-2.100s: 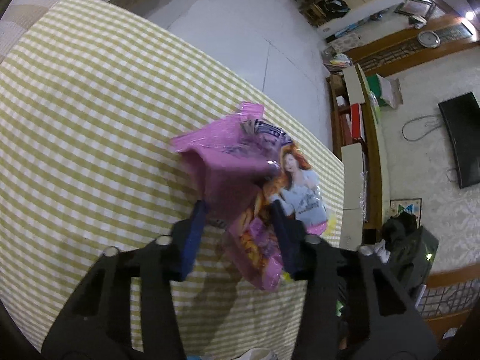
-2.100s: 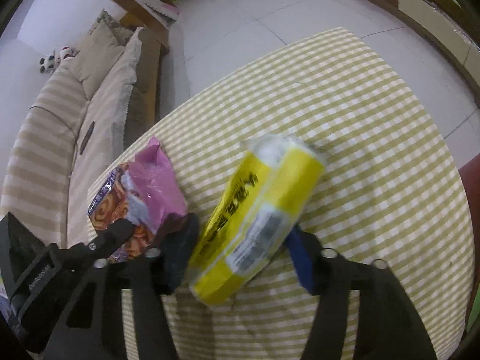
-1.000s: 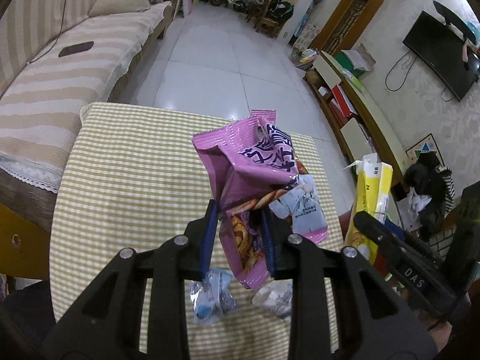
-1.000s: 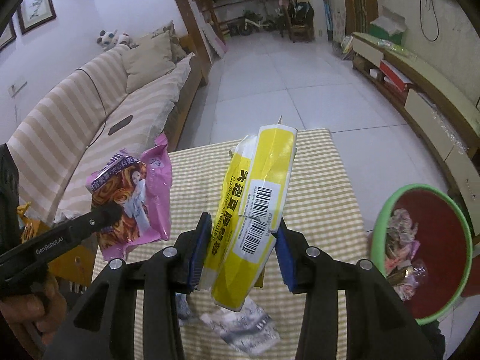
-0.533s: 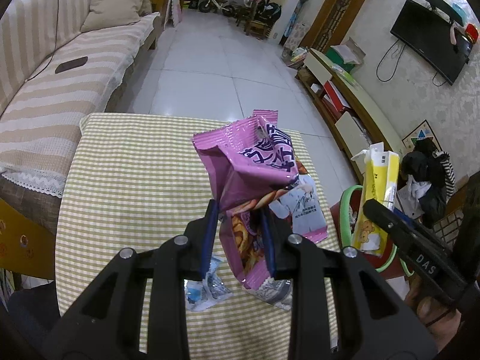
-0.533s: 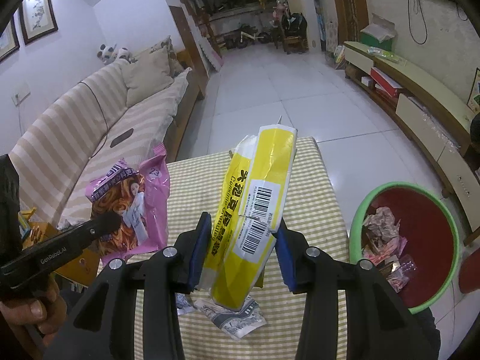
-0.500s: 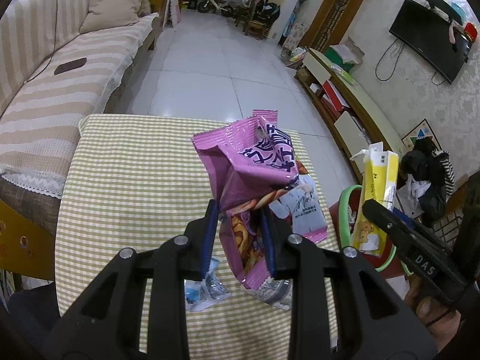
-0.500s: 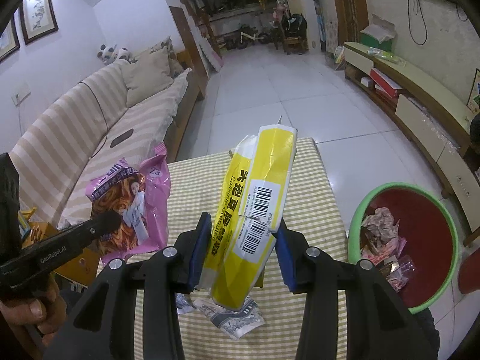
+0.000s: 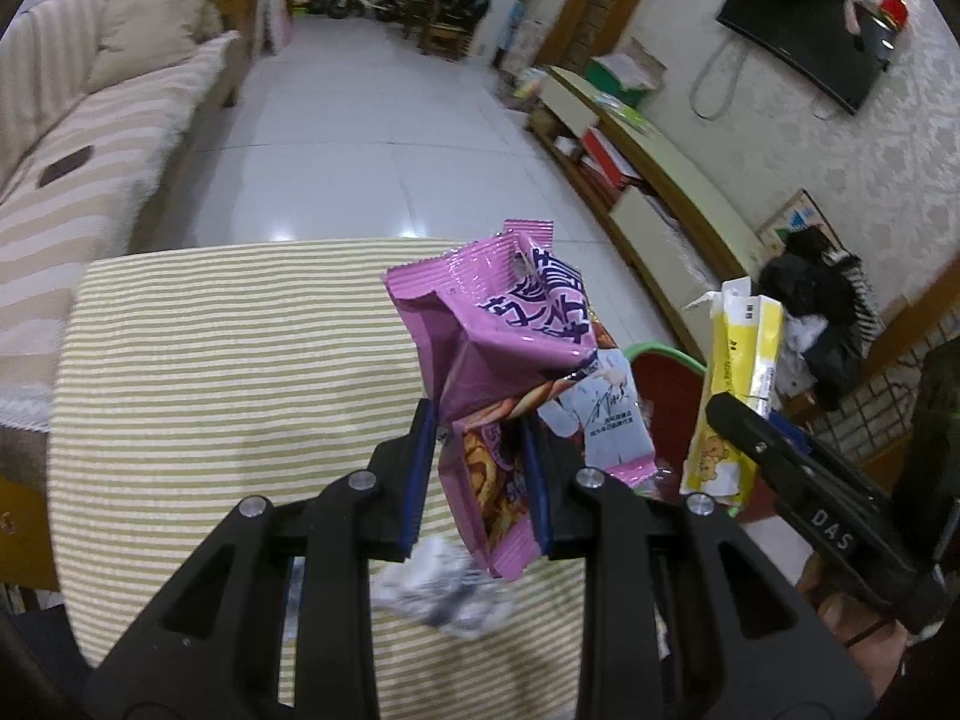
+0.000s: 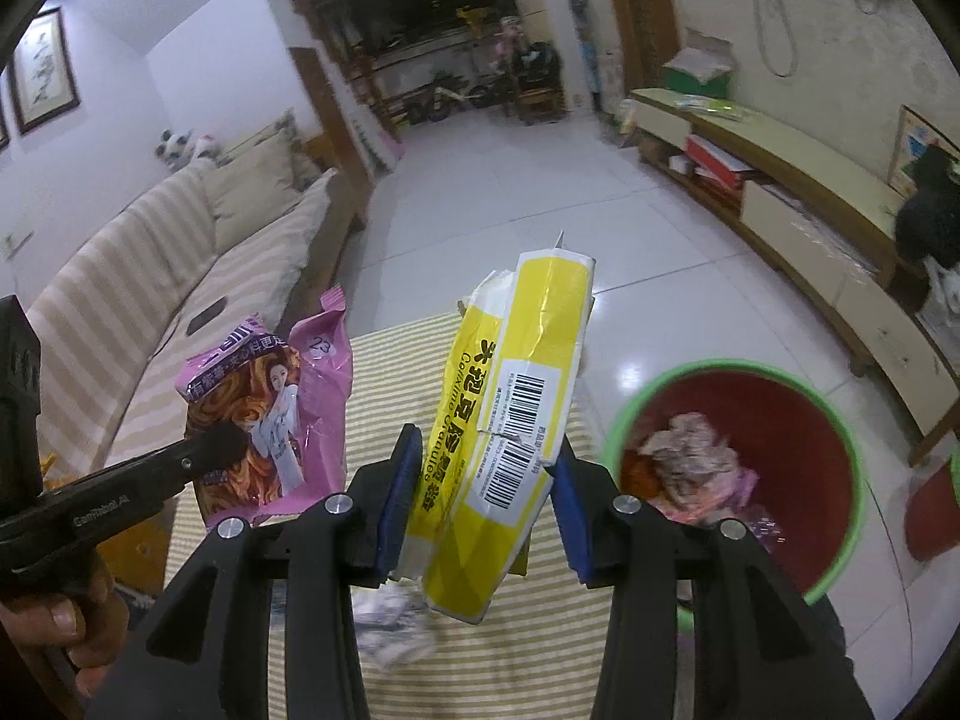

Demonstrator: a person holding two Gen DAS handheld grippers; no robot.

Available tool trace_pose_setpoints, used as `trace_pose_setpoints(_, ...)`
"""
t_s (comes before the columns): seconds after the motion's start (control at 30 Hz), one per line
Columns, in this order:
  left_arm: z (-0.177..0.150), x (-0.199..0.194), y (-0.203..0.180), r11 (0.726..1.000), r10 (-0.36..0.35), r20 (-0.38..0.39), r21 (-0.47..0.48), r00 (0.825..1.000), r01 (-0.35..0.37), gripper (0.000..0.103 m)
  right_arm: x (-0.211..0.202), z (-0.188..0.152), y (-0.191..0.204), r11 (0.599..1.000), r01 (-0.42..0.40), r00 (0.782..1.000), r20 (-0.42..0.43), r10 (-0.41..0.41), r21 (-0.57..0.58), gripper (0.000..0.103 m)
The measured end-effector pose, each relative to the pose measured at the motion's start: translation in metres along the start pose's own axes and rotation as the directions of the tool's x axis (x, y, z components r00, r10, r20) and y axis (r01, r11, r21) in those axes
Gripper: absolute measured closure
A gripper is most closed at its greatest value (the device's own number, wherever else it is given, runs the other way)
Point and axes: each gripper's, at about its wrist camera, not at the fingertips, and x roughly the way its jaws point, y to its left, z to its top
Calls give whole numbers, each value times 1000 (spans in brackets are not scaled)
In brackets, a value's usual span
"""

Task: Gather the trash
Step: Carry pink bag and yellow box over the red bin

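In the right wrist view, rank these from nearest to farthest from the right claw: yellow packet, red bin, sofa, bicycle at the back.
1. Yellow packet, clamped in the right claw.
2. Red bin, on the floor at right.
3. Sofa, along the left wall.
4. Bicycle, far back of the room.

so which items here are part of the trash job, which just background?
Job:
left gripper holding pink snack bag
right gripper holding yellow wrapper
crumpled wrapper on table
green-rimmed bin

Background:
sofa
TV
TV bench
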Motion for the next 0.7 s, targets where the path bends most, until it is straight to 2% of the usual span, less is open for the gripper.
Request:
trace_pose_setpoints(0.33, 11, 55, -79, 985, -115, -85, 121, 990, 125, 76, -6, -1, -89, 986, 104, 994, 10, -106, 130, 62)
trace_pose_setpoints(0.5, 10, 82, -116, 971, -138, -129, 176, 982, 160, 76, -4, -5, -123, 976, 140, 990, -11, -141, 166, 62)
trace_pose_setpoints(0.7, 7, 102, -142, 959, -144, -166, 221, 976, 179, 76, 3, -15, -141, 976, 142, 990, -43, -137, 163, 62)
